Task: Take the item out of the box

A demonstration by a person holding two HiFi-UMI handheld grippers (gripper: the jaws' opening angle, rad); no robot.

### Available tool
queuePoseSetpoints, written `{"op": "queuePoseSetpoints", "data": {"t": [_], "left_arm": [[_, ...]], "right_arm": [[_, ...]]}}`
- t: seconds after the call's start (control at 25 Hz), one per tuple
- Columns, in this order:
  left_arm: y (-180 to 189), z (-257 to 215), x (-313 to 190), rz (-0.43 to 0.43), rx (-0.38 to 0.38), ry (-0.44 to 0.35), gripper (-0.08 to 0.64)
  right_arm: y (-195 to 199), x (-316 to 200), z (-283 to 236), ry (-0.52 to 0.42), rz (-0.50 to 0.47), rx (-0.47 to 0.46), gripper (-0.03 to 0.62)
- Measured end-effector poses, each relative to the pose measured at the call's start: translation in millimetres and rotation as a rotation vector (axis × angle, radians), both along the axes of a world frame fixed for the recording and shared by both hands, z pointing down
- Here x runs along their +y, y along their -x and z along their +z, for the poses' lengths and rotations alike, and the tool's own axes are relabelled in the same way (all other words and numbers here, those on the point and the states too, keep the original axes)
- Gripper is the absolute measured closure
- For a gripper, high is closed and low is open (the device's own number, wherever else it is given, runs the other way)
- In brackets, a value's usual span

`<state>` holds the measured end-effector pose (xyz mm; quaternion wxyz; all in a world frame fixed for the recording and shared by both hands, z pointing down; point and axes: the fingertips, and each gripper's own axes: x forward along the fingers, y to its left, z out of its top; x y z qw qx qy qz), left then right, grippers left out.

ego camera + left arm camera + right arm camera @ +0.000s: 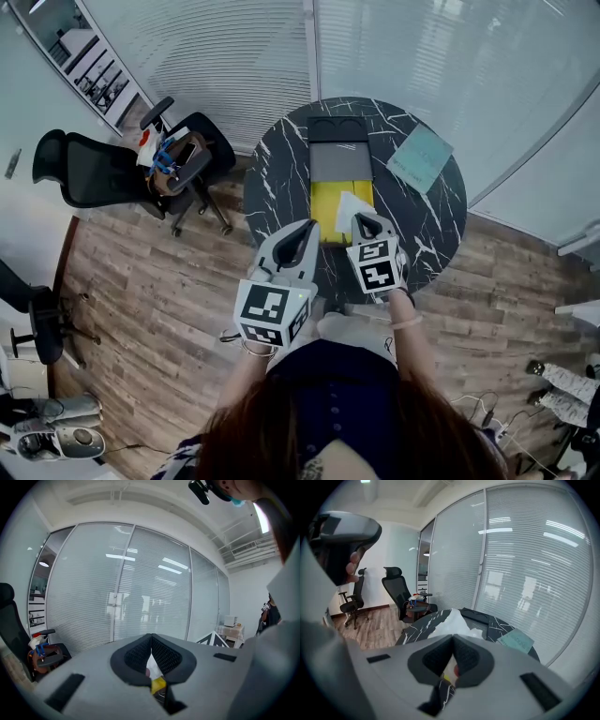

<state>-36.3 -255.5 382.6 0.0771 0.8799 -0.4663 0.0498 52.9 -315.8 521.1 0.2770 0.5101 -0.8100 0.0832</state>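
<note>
The right claw is clenched on a white, crumpled wrapped item, which sticks up past the claw's tips in the right gripper view. The item is raised over the right half of the open yellow box, which sits at the middle of the round black marbled tabletop. A grey tray-like part lies touching the far side of the box. The left claw is clenched with its tips meeting and nothing pinched between them, just beside the box's near left corner. A teal pad lies at the far right of the tabletop. A black office chair stands on the wooden floor, well to the left.
</note>
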Motion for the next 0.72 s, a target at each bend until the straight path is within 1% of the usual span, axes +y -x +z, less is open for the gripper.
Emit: {"op": "queuePoseSetpoints", "data": {"t": [0.44, 0.72], "left_arm": [[9, -6, 26, 0.006, 0.002, -0.022, 0.532], [16, -9, 42, 0.006, 0.001, -0.03, 0.534]], "right_arm": [[6, 27, -30, -0.06, 0.024, -0.056, 0.568], [11, 44, -44, -0.093, 0.028, -0.064, 0.568]]}}
